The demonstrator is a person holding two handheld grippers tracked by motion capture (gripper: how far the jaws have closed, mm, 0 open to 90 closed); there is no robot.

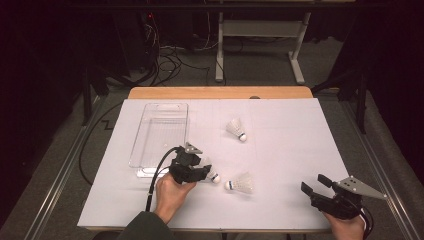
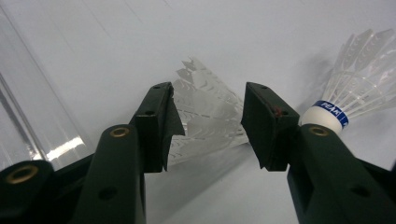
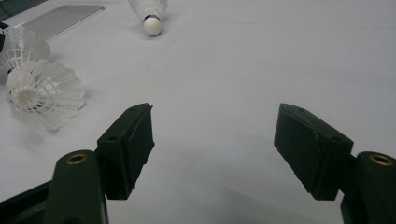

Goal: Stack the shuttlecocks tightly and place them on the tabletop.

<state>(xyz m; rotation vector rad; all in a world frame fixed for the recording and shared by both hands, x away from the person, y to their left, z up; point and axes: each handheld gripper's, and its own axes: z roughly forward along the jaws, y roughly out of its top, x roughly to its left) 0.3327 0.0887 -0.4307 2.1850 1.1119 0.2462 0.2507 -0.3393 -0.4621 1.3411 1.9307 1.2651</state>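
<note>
Altogether three shuttlecocks on the white sheet, one clear tray (image 1: 159, 131). Left gripper (image 1: 201, 167) low beside the tray, jaws apart around the nearest shuttlecock (image 2: 205, 116). Right gripper (image 1: 316, 185) rests wide open, empty.

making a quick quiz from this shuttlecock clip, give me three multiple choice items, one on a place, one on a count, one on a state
1. Where does the clear plastic tray lie?
A. on the table's left half
B. at the right edge
C. on the floor

2. How many shuttlecocks lie on the white table?
A. one
B. three
C. five

3. How do the jaws of the right gripper stand?
A. clamped on a shuttlecock
B. open with nothing between them
C. shut on the tray's rim

Key:
1 A, in the high view it sits left of centre, beyond the left gripper.
2 B, the far shuttlecock, the middle shuttlecock and the near shuttlecock at the left gripper.
3 B, bare table shows between them in the right gripper view.
</note>
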